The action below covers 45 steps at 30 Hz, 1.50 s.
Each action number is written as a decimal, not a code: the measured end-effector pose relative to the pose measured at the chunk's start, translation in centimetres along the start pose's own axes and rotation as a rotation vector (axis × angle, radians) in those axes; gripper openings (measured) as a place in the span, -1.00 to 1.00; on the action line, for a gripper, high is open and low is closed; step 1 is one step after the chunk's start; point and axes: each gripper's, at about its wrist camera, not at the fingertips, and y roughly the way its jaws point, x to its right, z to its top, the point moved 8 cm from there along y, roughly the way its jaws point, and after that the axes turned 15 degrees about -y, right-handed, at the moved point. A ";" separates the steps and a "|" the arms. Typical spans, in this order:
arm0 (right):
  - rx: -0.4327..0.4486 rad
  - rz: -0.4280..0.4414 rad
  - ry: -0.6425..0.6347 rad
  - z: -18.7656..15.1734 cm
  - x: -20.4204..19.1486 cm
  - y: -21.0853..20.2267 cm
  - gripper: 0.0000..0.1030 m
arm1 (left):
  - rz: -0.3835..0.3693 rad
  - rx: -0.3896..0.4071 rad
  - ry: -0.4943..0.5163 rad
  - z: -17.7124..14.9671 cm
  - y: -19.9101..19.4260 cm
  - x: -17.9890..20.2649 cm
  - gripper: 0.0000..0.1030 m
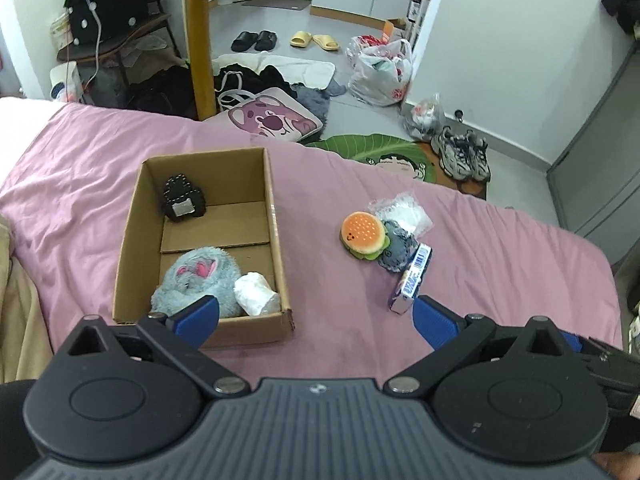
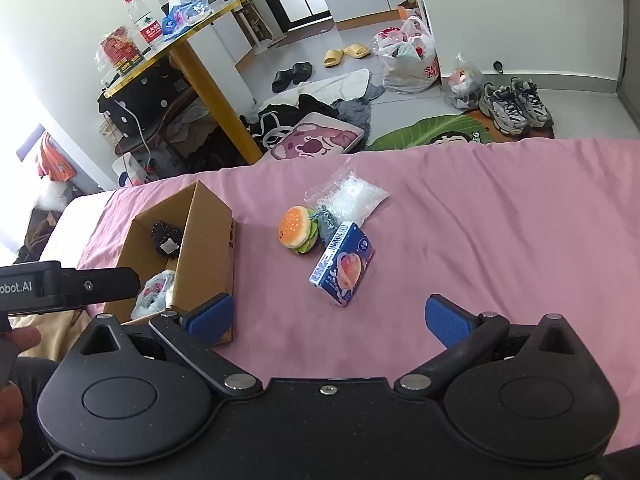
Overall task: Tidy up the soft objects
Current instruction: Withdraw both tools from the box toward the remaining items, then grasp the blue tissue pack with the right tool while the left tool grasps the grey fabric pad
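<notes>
Left to right on the pink bed point(image 1: 100, 160): the box point(image 1: 276, 216) sits left, already part filled. Inside it you have a black plush point(image 1: 182, 199) at the far end, a grey plush point(image 1: 196, 280) at the near end, and a white wad point(image 1: 256, 294) touching the grey one. So three soft things look sorted.

Right of the box, well apart from it, the leftover pile: burger plush point(image 1: 362, 235), a small grey plush point(image 1: 394, 250) pressed against it, a clear bag point(image 1: 404, 212) of white stuff just behind, and a blue carton point(image 1: 412, 282) nearest you. In the right wrist view the carton point(image 2: 344, 262) reads as a rigid printed box, so I judge it is not a soft item and probably stays out; the burger point(image 2: 296, 230) and the bag point(image 2: 348, 196) likely still go in.

Your left claw point(image 1: 314, 318) hangs over the bed between box and pile, jaws wide apart, holding nothing. Your right claw point(image 2: 330, 316) is the same: jaws spread, empty, just short of the carton.

Roughly half done by my count; the burger, small grey plush and maybe the bag are left.
</notes>
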 end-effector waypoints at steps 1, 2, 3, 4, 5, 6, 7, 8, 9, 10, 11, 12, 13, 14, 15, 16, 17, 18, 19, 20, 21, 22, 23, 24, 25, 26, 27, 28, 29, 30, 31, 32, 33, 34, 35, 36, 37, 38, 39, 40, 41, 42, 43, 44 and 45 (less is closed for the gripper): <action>0.000 0.003 0.001 -0.1 0.2 0.1 0.99 | -0.001 -0.006 0.008 -0.1 0.1 0.3 0.99; 0.001 0.005 0.003 -0.2 0.3 0.3 0.99 | 0.001 -0.010 0.014 -0.2 0.2 0.5 0.99; 0.002 0.008 0.006 -0.2 0.5 0.5 0.99 | 0.006 -0.013 0.019 -0.2 0.3 0.7 0.99; 0.003 0.011 0.012 -0.3 0.7 0.7 0.99 | 0.012 -0.016 0.026 -0.3 0.5 0.8 0.99; 0.003 0.011 0.018 -0.3 0.9 0.9 0.99 | 0.015 -0.017 0.033 -0.3 0.6 1.0 0.99; 0.006 0.012 0.028 -0.4 1.1 1.1 0.99 | 0.020 -0.019 0.041 -0.4 0.8 1.1 0.99; 0.009 0.014 0.038 -0.5 1.4 1.3 0.99 | 0.025 -0.020 0.051 -0.4 0.9 1.4 0.98; 0.011 0.015 0.047 -0.5 1.6 1.5 0.99 | 0.026 -0.023 0.063 -0.4 1.1 1.6 0.99; 0.011 0.016 0.054 -0.6 1.8 1.8 0.99 | 0.028 -0.026 0.072 -0.4 1.2 1.8 0.99; 0.010 0.017 0.061 -0.7 2.0 2.0 0.99 | 0.030 -0.027 0.079 -0.3 1.4 1.9 0.98; 0.010 0.019 0.068 -0.8 2.1 2.3 0.98 | 0.031 -0.030 0.083 -0.2 1.6 2.0 0.98; 0.012 0.024 0.073 -0.8 2.2 2.5 0.97 | 0.028 -0.031 0.087 -0.1 1.8 2.1 0.98; 0.015 0.029 0.077 -0.8 2.2 2.8 0.97 | 0.027 -0.032 0.090 0.0 2.0 2.3 0.98; 0.017 0.034 0.081 -0.8 2.3 3.0 0.94 | 0.026 -0.033 0.095 0.1 2.2 2.5 0.98; 0.018 0.039 0.087 -0.8 2.3 3.3 0.91 | 0.025 -0.035 0.102 0.2 2.4 2.7 0.97; 0.018 0.043 0.093 -0.8 2.4 3.6 0.90 | 0.021 -0.038 0.112 0.2 2.7 2.9 0.96; 0.018 0.049 0.101 -0.8 2.5 3.9 0.88 | 0.016 -0.043 0.121 0.3 2.9 3.1 0.95; 0.018 0.054 0.108 -0.8 2.6 4.2 0.86 | 0.012 -0.049 0.128 0.2 3.2 3.3 0.94; 0.016 0.060 0.117 -0.8 2.7 4.6 0.85 | 0.010 -0.054 0.132 0.3 3.5 3.5 0.94; 0.013 0.066 0.123 -0.8 2.8 4.9 0.83 | 0.007 -0.057 0.131 0.3 3.8 3.7 0.93; 0.012 0.073 0.127 -0.7 2.7 5.2 0.81 | 0.001 -0.057 0.129 0.4 4.0 3.8 0.93; 0.009 0.081 0.129 -0.7 2.7 5.5 0.80 | -0.003 -0.056 0.127 0.5 4.2 3.9 0.93; 0.005 0.087 0.131 -0.7 2.8 5.8 0.77 | -0.006 -0.056 0.127 0.6 4.5 4.1 0.91; 0.001 0.093 0.133 -0.7 2.7 6.2 0.75 | -0.008 -0.056 0.125 0.7 4.7 4.3 0.89; -0.003 0.098 0.135 -0.7 2.7 6.5 0.74 | -0.011 -0.057 0.120 0.8 4.9 4.4 0.82; -0.007 0.102 0.137 -0.7 2.7 6.8 0.71 | -0.015 -0.060 0.114 1.0 5.1 4.5 0.74; -0.012 0.108 0.141 -0.8 2.6 7.2 0.67 | -0.019 -0.066 0.106 1.1 5.5 4.5 0.69; -0.017 0.111 0.144 -0.8 2.6 7.6 0.66 | -0.022 -0.072 0.100 1.2 5.8 4.6 0.60; -0.020 0.112 0.145 -0.7 2.5 7.9 0.64 | -0.026 -0.080 0.093 1.4 6.1 4.7 0.49; -0.022 0.111 0.143 -0.6 2.4 8.2 0.64 | -0.029 -0.086 0.088 1.5 6.5 4.7 0.43; -0.024 0.112 0.142 -0.6 2.3 8.5 0.63 | -0.031 -0.096 0.082 1.6 6.9 4.7 0.33; -0.026 0.112 0.142 -0.5 2.3 8.9 0.61 | -0.034 -0.102 0.076 1.6 7.3 4.8 0.24; -0.030 0.113 0.141 -0.5 2.3 9.2 0.58 | -0.038 -0.110 0.068 1.8 7.7 4.8 0.21; -0.034 0.114 0.141 -0.5 2.2 9.6 0.57 | -0.041 -0.115 0.063 1.8 8.1 4.9 0.14; -0.038 0.116 0.140 -0.4 2.1 9.9 0.55 | -0.043 -0.120 0.059 1.9 8.4 5.0 0.08; -0.045 0.118 0.137 -0.4 1.9 10.4 0.55 | -0.043 -0.126 0.056 2.0 8.8 5.1 0.06; -0.052 0.117 0.134 -0.4 1.8 10.7 0.55 | -0.047 -0.133 0.052 2.1 9.1 5.2 0.05; -0.058 0.119 0.133 -0.4 1.8 11.0 0.54 | -0.052 -0.139 0.048 2.2 9.4 5.3 0.02; -0.060 0.125 0.133 -0.3 1.7 11.2 0.52 | -0.057 -0.145 0.046 2.2 9.8 5.4 0.02; -0.064 0.131 0.130 -0.3 1.6 11.4 0.50 | -0.061 -0.150 0.047 2.2 10.1 5.6 0.01; -0.070 0.135 0.123 -0.4 1.4 11.5 0.42 | -0.066 -0.154 0.046 2.2 10.4 5.8 0.01; -0.077 0.138 0.116 -0.4 1.3 11.6 0.28 | -0.072 -0.160 0.044 2.3 10.8 6.0 0.00; -0.091 0.139 0.112 -0.6 1.2 11.9 0.17 | -0.078 -0.167 0.042 2.3 11.2 6.2 0.00; -0.100 0.139 0.116 -0.7 1.3 12.1 -0.10 | -0.084 -0.175 0.037 2.3 11.6 6.4 -0.01; -0.108 0.136 0.126 -0.9 1.6 12.2 -0.24 | -0.089 -0.183 0.032 2.3 12.1 6.7 -0.01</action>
